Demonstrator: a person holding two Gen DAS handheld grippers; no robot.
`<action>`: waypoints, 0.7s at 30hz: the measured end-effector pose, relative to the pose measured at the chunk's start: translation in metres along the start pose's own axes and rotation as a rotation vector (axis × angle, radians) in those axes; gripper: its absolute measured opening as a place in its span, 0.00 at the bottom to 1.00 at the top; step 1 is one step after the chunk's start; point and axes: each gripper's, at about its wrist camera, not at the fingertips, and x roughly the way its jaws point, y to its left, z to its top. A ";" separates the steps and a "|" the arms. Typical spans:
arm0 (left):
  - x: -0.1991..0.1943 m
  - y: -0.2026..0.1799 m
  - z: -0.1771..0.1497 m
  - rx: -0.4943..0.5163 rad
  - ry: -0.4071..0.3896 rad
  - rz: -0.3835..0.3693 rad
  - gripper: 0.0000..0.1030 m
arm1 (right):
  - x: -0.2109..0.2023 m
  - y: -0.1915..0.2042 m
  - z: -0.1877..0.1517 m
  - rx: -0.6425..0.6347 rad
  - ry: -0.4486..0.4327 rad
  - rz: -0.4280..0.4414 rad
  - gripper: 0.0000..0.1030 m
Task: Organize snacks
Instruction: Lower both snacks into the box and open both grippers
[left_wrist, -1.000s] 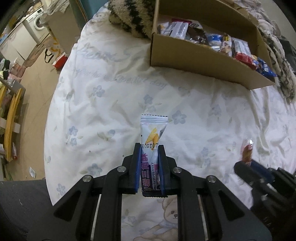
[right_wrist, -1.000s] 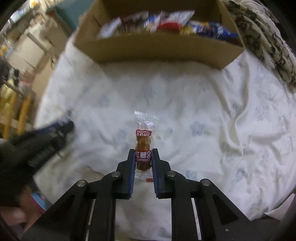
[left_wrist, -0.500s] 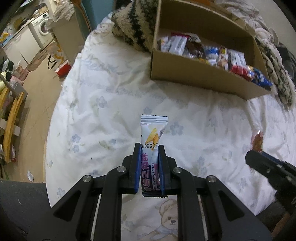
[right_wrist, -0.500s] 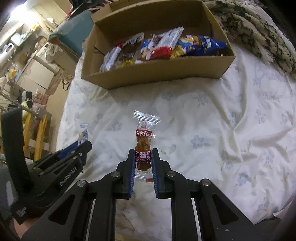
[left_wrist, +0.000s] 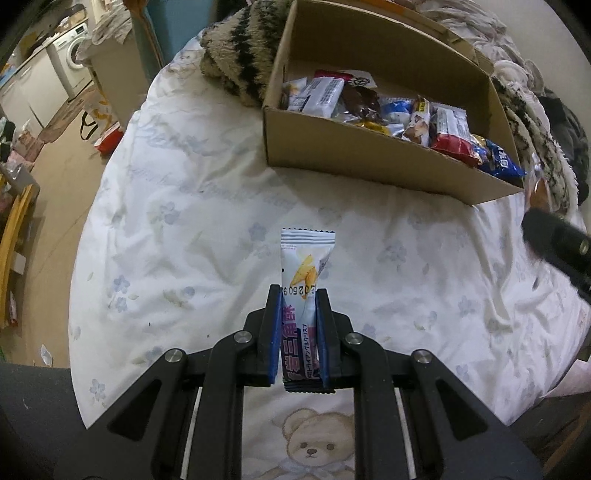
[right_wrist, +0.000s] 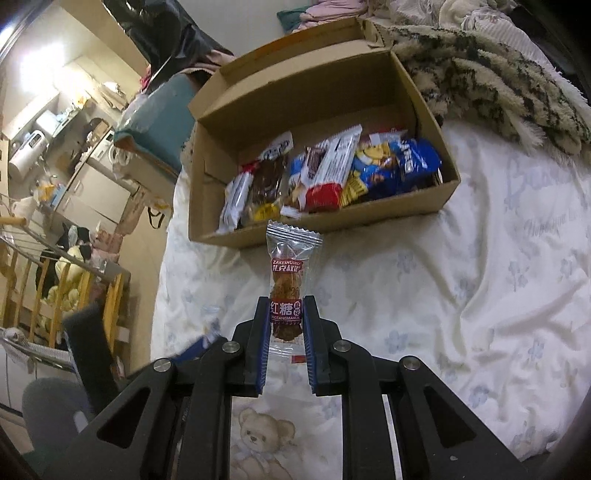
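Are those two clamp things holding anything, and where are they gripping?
Yes. The left hand-held gripper pinches a white snack bar by its lower half. The right one pinches a clear brown-sugar snack near its bottom.

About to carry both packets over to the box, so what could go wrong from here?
1. The left gripper pinches only the lower end of the white packet; a quick swing might bend or slip it.
2. The box is already heaped along its near wall, so the clear packet in the right gripper may slide back out.
3. Both grippers could collide at the box.
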 end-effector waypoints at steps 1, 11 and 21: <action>0.000 -0.001 0.001 -0.001 -0.003 -0.002 0.13 | -0.001 -0.001 0.003 0.002 -0.005 0.001 0.17; -0.063 -0.015 0.086 0.042 -0.177 -0.062 0.13 | -0.031 -0.019 0.082 -0.003 -0.122 0.018 0.17; -0.056 -0.019 0.155 0.069 -0.219 -0.055 0.13 | -0.028 -0.057 0.128 0.076 -0.171 0.057 0.17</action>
